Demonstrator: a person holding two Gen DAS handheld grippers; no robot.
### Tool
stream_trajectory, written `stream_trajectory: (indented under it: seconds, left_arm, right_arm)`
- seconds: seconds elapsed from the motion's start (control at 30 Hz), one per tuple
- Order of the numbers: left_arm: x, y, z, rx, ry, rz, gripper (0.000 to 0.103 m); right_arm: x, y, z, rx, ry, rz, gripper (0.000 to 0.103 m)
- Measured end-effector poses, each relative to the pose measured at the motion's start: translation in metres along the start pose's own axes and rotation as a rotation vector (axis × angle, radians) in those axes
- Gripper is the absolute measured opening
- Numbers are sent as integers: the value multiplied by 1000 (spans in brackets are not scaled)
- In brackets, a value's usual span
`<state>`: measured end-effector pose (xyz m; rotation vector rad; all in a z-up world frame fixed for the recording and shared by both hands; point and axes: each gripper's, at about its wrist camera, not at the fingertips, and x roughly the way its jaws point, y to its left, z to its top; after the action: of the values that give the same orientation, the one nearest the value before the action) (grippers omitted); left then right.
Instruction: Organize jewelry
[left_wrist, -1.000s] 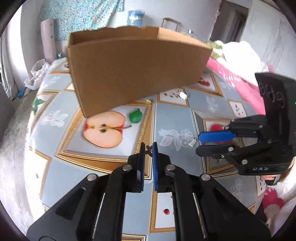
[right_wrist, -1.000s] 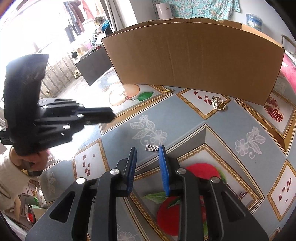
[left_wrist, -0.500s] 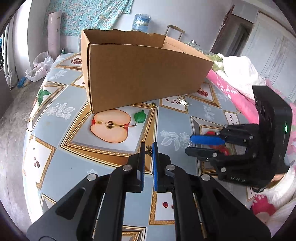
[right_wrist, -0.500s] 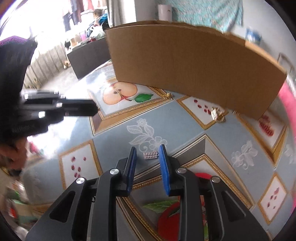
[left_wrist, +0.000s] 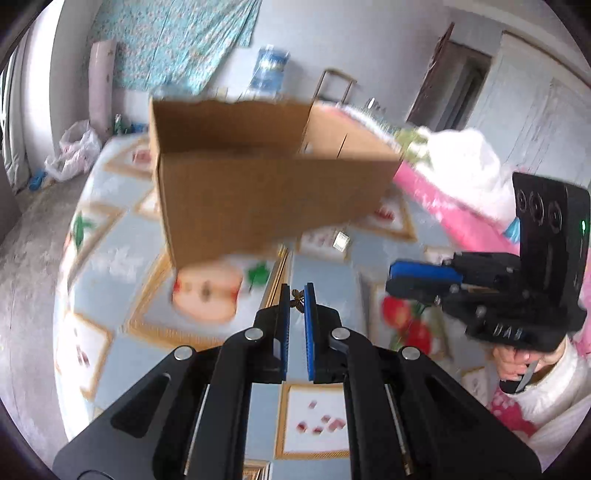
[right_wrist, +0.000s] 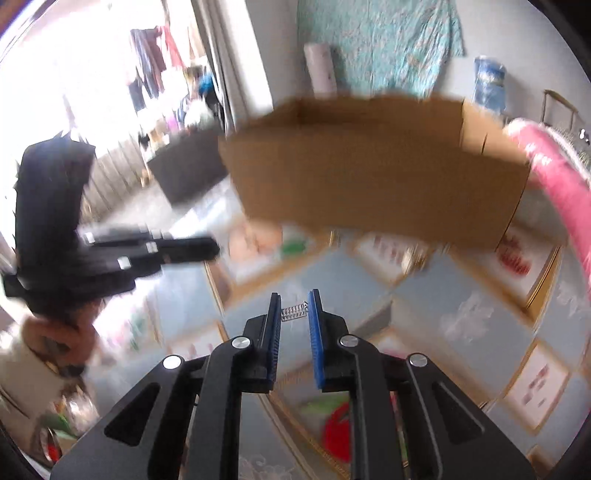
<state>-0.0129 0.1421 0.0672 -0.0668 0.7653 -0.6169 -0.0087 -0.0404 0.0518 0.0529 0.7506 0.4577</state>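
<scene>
Left gripper (left_wrist: 296, 300): ribbed blue jaws pinch a small bronze butterfly-shaped ornament (left_wrist: 296, 298). Right gripper (right_wrist: 293, 309): jaws clamp a silvery coiled metal piece (right_wrist: 293, 313). Both are above the glossy patterned worktop (left_wrist: 325, 273), before the open corrugated cardboard box (left_wrist: 266, 184).

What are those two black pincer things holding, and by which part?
The left tool pinches a small gold butterfly piece by its wings; the right tool clamps a silver bar-shaped piece by its two ends.

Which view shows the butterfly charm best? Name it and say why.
The left wrist view: the butterfly charm sits sharp between the left gripper fingers. The right wrist view shows that gripper only side-on and blurred; no charm is discernible.
</scene>
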Motion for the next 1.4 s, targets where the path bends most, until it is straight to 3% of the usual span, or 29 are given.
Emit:
stream_trajectory:
  seconds: [0.1, 0.2, 0.27, 0.37, 0.47, 0.63, 0.67, 0.83, 0.97, 1.07, 1.1, 1.17, 1.27, 1.33, 1.37, 1.4]
  left_arm:
    - [-8, -7, 40, 29, -50, -14, 7]
    - [4, -3, 98, 25, -32, -29, 6]
    - [24, 2, 132, 46, 16, 17, 6]
    - [75, 22, 177, -7, 171, 35, 6]
    - [116, 36, 191, -34, 298, 61, 6]
    - [181, 53, 180, -116, 569, 31, 6]
    - [190, 54, 175, -112, 611, 64, 6]
    - [211, 50, 158, -91, 711, 103, 7]
    - [214, 48, 156, -93, 709, 137, 11]
    - [206, 49, 158, -85, 679, 156, 24]
    - [202, 50, 157, -90, 670, 149, 30]
    - [188, 49, 160, -87, 626, 139, 30]
    - [142, 32, 167, -6, 445, 132, 30]
    - [92, 9, 160, 104, 257, 116, 30]
    - [61, -8, 147, 186, 159, 107, 30]
    - [42, -18, 135, 233, 109, 103, 30]
  right_arm:
    - [-19, -12, 46, -7, -97, -7, 15]
    - [-10, -27, 99, -36, -104, -19, 15]
    - [10, -40, 134, -27, -53, -9, 15]
    - [46, -57, 173, -26, 38, -39, 15]
    - [80, -76, 194, -5, 129, -84, 15]
    - [145, -111, 191, 47, 419, -111, 15]
    - [153, -111, 189, 43, 462, -123, 15]
    - [182, -114, 165, 91, 658, -79, 15]
    - [194, -114, 156, 123, 705, -112, 15]
    - [197, -118, 152, 136, 711, -103, 16]
    - [195, -118, 152, 146, 707, -101, 16]
    - [184, -115, 157, 136, 653, -92, 16]
    - [130, -102, 170, 67, 470, -65, 16]
    - [62, -93, 169, 0, 239, -58, 16]
    - [39, -89, 163, -14, 172, -73, 16]
    - [10, -86, 152, -30, 98, -87, 16]
